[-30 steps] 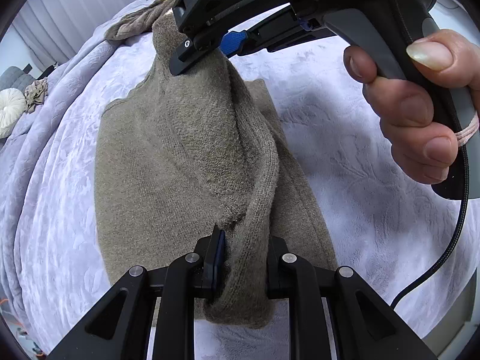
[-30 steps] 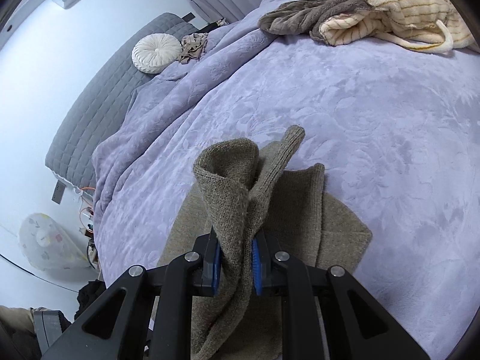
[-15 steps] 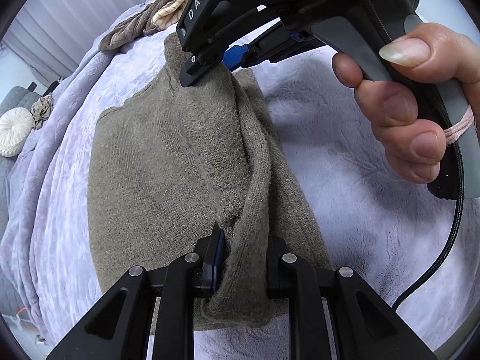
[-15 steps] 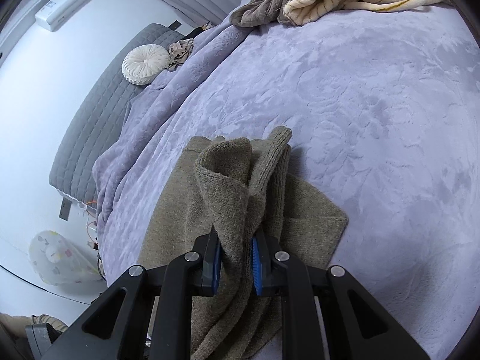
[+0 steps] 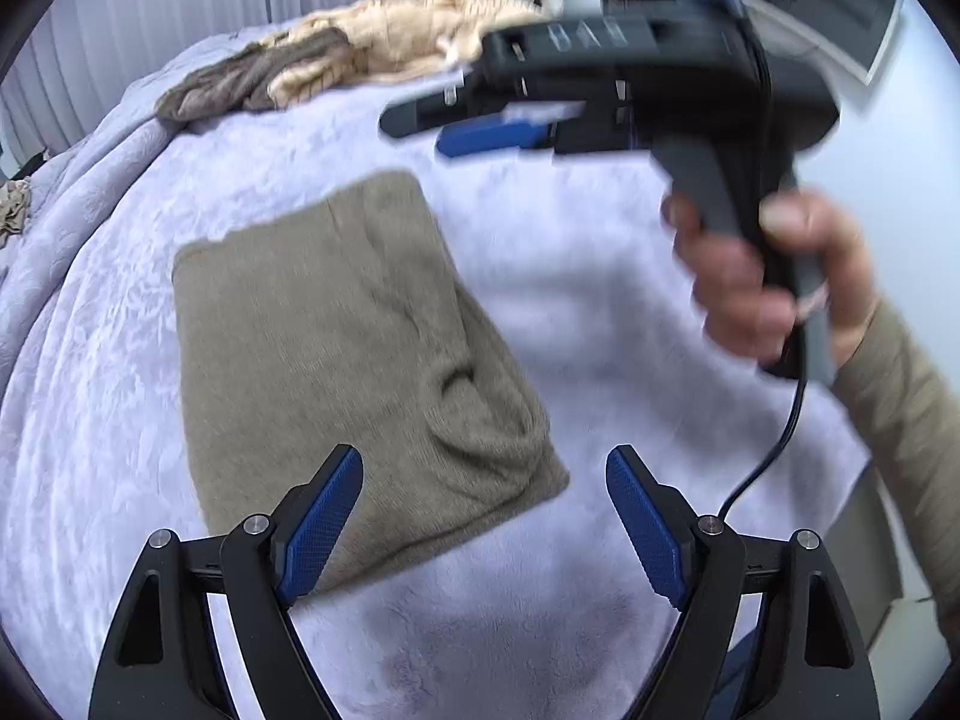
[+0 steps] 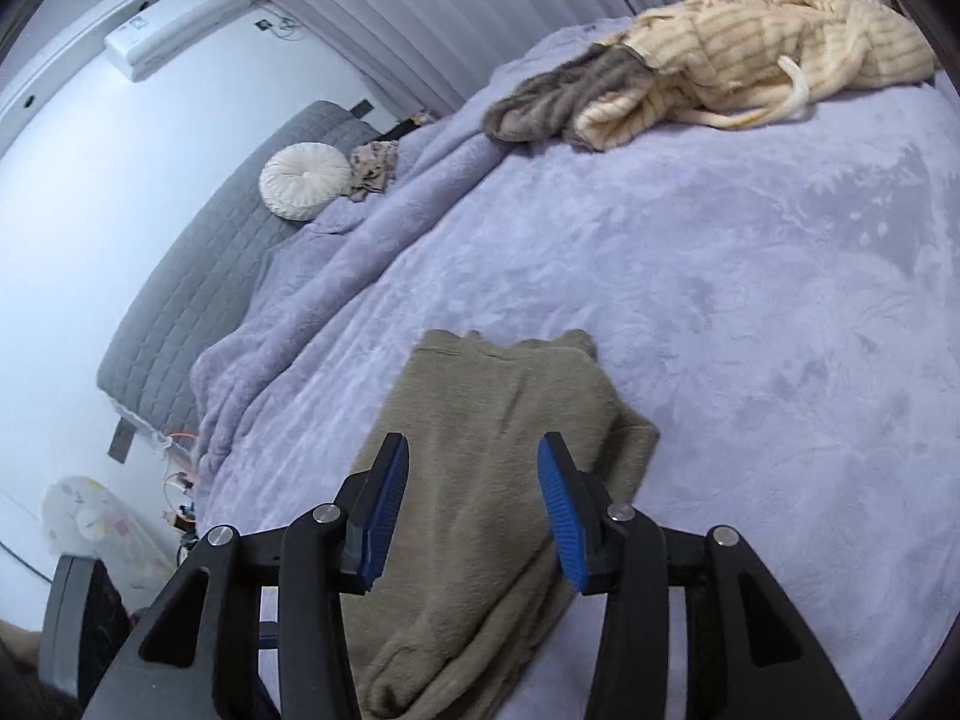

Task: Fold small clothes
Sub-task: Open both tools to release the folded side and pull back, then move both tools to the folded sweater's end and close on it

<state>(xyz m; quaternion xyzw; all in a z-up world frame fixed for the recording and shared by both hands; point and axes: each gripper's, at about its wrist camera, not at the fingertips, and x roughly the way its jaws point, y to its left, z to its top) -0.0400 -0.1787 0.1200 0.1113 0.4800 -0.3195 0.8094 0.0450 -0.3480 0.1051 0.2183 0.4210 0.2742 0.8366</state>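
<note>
Left wrist view, far left: a lavender blanket (image 5: pixel 90 360) covers the bed, bunched into ridges along its left edge. Lying on it, left of centre, is the taupe knit garment (image 5: pixel 336 330) — folded into a rough rectangle, flat on the blanket, with a soft crease and a small pucker near its right lower corner. The left hand-held gripper (image 5: pixel 483 516) stands wide open above the garment's near edge; its left blue pad overlaps the fabric in the picture, its right pad is over bare blanket, and nothing lies between them. Contact with the cloth cannot be told. Beyond the garment, at the far side of the bed, lies a heap of clothes (image 5: pixel 360 54) — one grey-brown piece, one cream striped piece. Upper right, blurred, the right hand-held gripper (image 5: pixel 480 126) hangs in the air, well clear of the garment, gripped by the person's right hand (image 5: pixel 768 294).

Right wrist view, left to right: a grey quilted headboard (image 6: pixel 198 276), a round white cushion (image 6: pixel 305 180) beside it, then the garment in the lower centre. The right hand-held gripper's fingers are parted and hold nothing; the garment lies beneath them, seen through the gap. The clothes heap sits at upper right.
</note>
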